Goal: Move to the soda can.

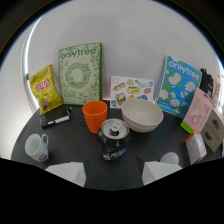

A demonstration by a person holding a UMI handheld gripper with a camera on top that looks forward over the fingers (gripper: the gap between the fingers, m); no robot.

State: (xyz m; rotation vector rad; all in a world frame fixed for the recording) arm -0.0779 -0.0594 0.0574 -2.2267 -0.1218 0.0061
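- Gripper view: the hand-held gripper [112,175] shows its two pale fingertips [67,172] low in the view, set wide apart with nothing between them.
- The can [113,137] stands upright on the dark desk [75,145], just ahead of the fingers and lined up with the gap between them. Its opened top with the pull tab faces the camera.
- As I judge it, the approach is nearly done: the can is close and centred, not yet between the fingertips. What is left is a short advance, if any.
- Just behind the can stand an orange cup [95,116] and a white bowl [142,115]; a white mug [36,147] sits well off to one side.
- Readable writing: "onlytree" on the green box [80,73] leaning against the wall, and again on the blue box [178,85].
- The yellow chip bag [45,88] carries a red logo that I cannot read.
- A sticker sheet [131,90] with small pictures, a pink pack [197,111] and the can's own label show no print I can make out.
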